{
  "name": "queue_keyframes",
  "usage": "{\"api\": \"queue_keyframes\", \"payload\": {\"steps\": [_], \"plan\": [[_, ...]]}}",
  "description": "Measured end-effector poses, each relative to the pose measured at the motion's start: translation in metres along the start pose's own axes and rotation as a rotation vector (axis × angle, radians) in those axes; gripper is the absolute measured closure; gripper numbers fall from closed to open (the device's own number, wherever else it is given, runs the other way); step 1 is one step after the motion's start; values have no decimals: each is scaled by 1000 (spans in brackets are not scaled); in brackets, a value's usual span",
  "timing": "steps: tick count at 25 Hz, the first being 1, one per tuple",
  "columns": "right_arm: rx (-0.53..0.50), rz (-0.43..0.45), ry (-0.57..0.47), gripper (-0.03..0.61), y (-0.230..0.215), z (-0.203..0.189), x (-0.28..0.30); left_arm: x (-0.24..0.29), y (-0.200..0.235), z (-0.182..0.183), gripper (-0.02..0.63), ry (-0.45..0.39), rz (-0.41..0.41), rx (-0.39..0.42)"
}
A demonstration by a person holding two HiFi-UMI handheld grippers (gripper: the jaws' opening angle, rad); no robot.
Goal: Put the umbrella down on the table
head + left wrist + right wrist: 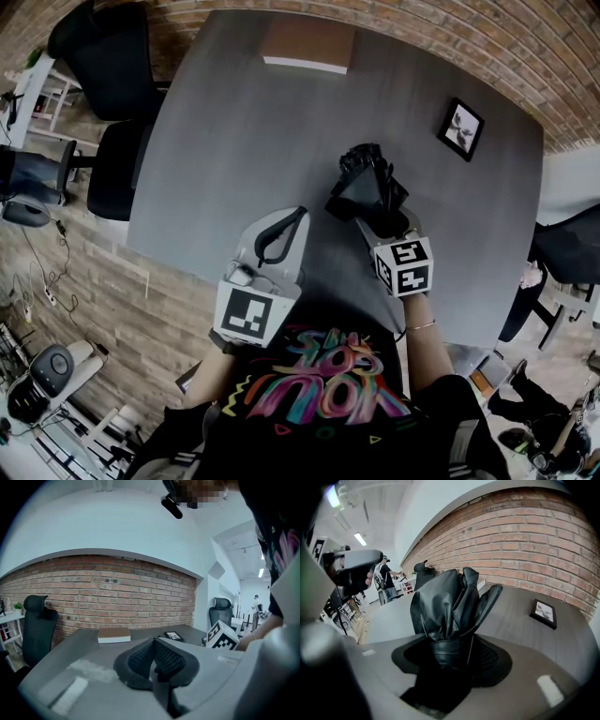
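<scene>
Over the table, in the head view, your right gripper holds the folded black umbrella, well apart from the book and the frame. I cannot tell from here whether the umbrella touches the top. Your left gripper hangs beside it, nearer to your edge of the table.

Next, in the left gripper view, the jaws are pressed together with nothing between them, so this gripper has no work now.

Last, in the right gripper view, the jaws are clamped on the lower part of the umbrella, and the cloth stands out past them above the table. Lower it slowly and tilt it so that its whole length lies on the bare top. Release only when it rests there, and do not drop it.
</scene>
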State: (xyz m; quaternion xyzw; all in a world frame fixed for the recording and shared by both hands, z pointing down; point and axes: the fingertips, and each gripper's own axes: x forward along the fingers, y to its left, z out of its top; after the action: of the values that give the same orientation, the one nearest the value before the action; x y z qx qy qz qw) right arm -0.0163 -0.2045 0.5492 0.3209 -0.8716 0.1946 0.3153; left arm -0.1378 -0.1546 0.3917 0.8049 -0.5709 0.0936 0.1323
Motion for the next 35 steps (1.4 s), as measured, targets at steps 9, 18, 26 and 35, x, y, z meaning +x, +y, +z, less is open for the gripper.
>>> {"api": "queue_keyframes", "payload": {"steps": [9,18,26,35], "plan": [[5,-19,5,357,-8,-8,21,6,1,-3,614,8,-6,3],[30,-20,-4,362,-11,-7,23,10,-5,-2,614,8,-28,7],[59,-38,-3,356,-13,-9,23,9,-2,2,614,-4,-27,19],[87,-65,-53,360,-11,-2,1,0,-3,11,614,-29,-32,35]]}}
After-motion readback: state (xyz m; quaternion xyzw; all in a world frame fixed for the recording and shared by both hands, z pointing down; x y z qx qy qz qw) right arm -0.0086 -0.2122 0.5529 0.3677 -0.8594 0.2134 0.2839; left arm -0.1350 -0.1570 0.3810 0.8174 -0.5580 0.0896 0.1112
